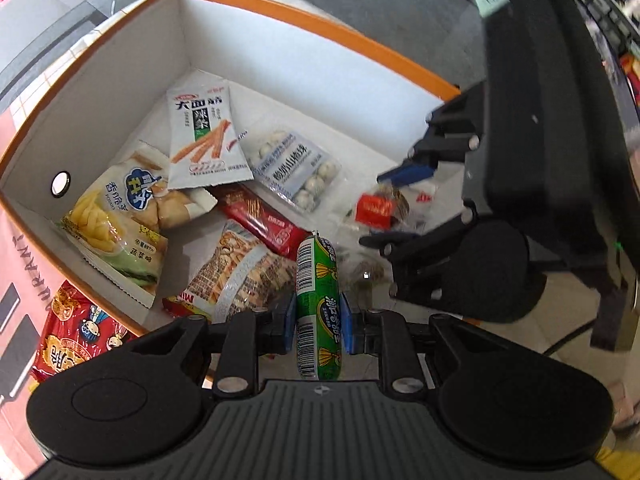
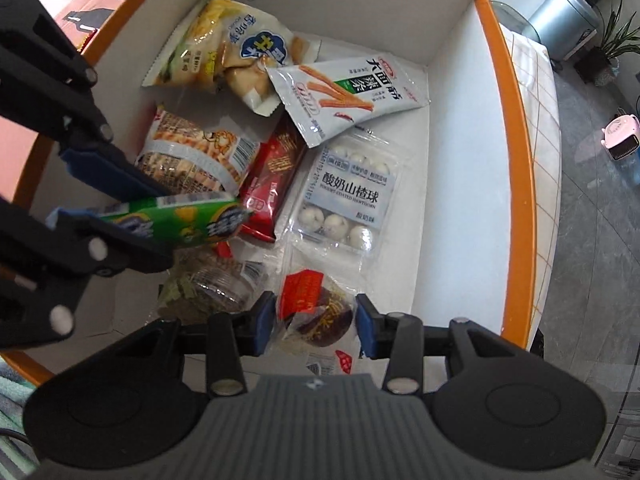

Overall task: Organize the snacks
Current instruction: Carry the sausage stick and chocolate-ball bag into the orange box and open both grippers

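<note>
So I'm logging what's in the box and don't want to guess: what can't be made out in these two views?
- Clear-wrapped dark pastry with a red label: blurred in the left wrist view; whether the right gripper grips it is unclear.
- Red cartoon-printed bag outside the orange-rimmed white box: partly hidden behind the box wall in the left wrist view.
- Green foil sausage stick: its near end is hidden behind the left gripper.

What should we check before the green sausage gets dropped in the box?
1. Left gripper shut on the green sausage stick: ok.
2. Sausage above the orange-rimmed white cardboard box: ok.
3. Bare box floor under the sausage: not ok, the red biscuit packet lies under its tip.
4. Right gripper out of the way: cannot tell; it is open around the clear-wrapped brown pastry.
5. Sausage wrapper undamaged: cannot tell.
</note>
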